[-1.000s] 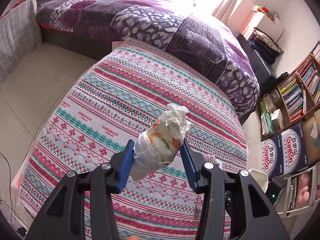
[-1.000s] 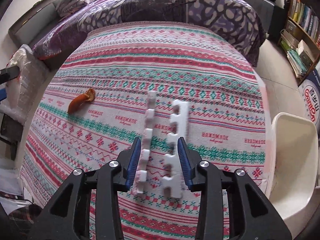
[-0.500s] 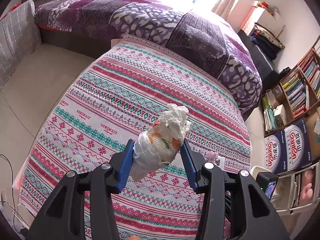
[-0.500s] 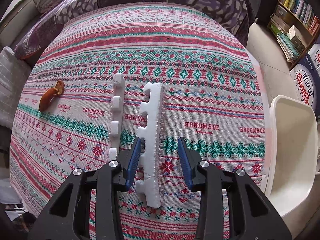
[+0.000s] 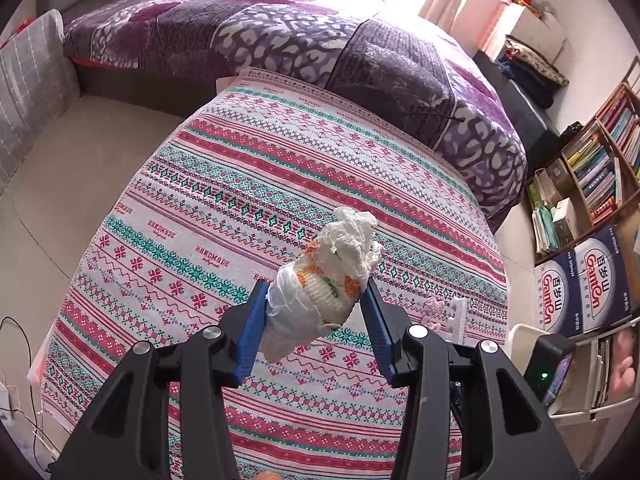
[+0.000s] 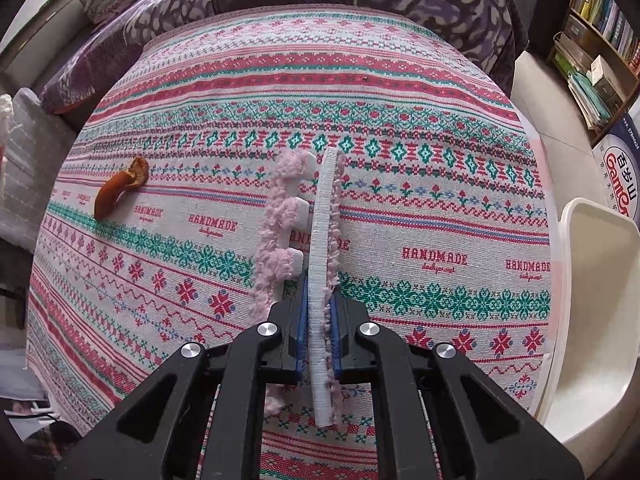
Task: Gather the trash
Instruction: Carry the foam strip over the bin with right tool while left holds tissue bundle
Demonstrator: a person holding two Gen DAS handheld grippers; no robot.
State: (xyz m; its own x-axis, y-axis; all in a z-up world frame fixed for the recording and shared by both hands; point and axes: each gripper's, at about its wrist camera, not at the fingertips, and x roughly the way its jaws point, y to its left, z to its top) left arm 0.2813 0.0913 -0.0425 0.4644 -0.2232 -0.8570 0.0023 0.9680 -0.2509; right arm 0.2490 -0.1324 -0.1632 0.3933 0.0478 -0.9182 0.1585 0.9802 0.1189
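My left gripper (image 5: 316,292) is shut on a crumpled white wad with orange print (image 5: 332,272), held above the patterned tablecloth (image 5: 240,200). In the right wrist view my right gripper (image 6: 320,292) is shut on a white foam strip with pink fuzz (image 6: 326,208), which stands on its edge and points away from me. A second foam strip (image 6: 280,232), pink fuzzy side up, lies on the cloth just left of it. An orange peel (image 6: 120,188) lies at the far left of the cloth. The strips (image 5: 458,314) also show small at the right in the left wrist view.
A white bin (image 6: 592,300) stands off the table's right edge. A purple bed (image 5: 320,40) lies beyond the table. A bookshelf (image 5: 592,176) and printed cartons (image 5: 580,284) stand at the right. Grey cushions (image 5: 28,92) sit at the left.
My right gripper has come down and shut on the right foam strip, which now stands on edge. The left strip has turned pink side up. The left gripper keeps its wad.
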